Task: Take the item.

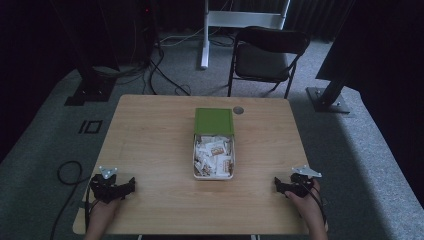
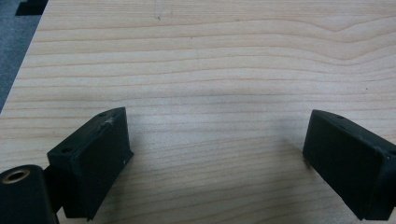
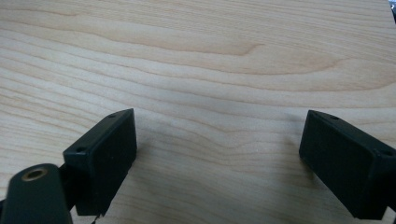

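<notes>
Wooden table point(image 1: 150, 150), open white box point(image 1: 214, 176) of packets point(image 1: 214, 155), green lid point(image 1: 214, 121) behind.

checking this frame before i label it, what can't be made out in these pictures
- Print on the packets in the box: too small in the high view.
- Inside of the green lid: faces away, high view.
- Small round thing behind the lid: too small and dim to name.
- Left gripper and right gripper: each gripper view has bare table between open jaws; the box lies outside them.
- The person's forearms: cut by the high view's bottom edge.
</notes>
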